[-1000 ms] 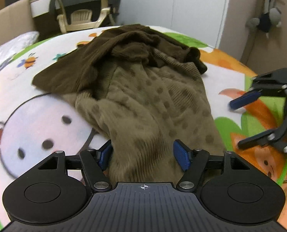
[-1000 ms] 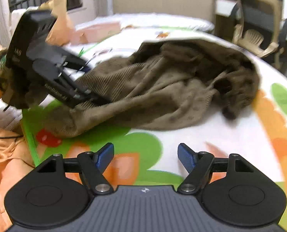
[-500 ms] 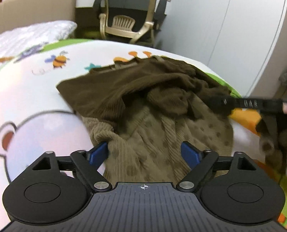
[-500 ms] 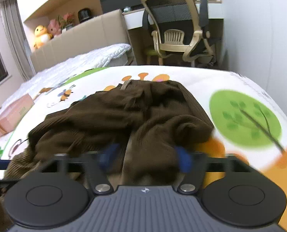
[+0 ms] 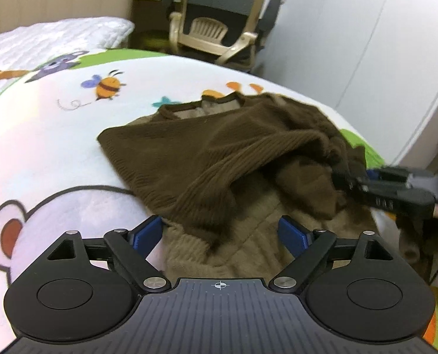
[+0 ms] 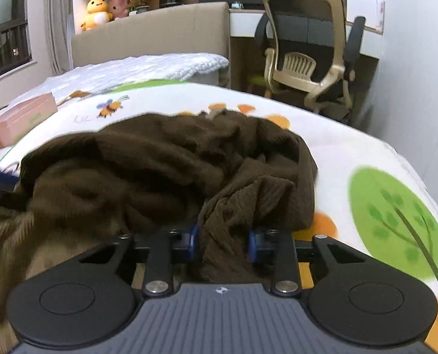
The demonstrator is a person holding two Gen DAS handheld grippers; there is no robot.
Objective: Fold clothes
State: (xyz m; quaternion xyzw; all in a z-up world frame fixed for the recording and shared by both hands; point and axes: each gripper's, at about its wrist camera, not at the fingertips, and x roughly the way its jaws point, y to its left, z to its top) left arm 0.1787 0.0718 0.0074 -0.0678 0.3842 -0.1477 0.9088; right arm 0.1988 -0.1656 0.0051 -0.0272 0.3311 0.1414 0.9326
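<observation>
A crumpled brown knitted sweater (image 5: 219, 159) lies on a cartoon-print bed cover (image 5: 42, 124); its outside is dark brown, its inner side lighter tan. My left gripper (image 5: 220, 234) is open, its blue pads on either side of the sweater's near hem, over the tan ribbing. My right gripper (image 6: 223, 242) is shut on a dark brown fold of the sweater (image 6: 166, 165) at its near right end. In the left wrist view the right gripper (image 5: 363, 183) reaches in from the right edge and holds that fold.
An office chair (image 6: 307, 50) stands beyond the far edge of the bed, beside a white wall. A pink box (image 6: 15, 121) lies at the left of the cover. A white quilt (image 5: 51, 38) and a beige headboard (image 6: 151, 35) are further back.
My right gripper swung round to the sweater's right end and closed on a dark fold. The left gripper stayed open and shifted its view toward the far side of the bed.
</observation>
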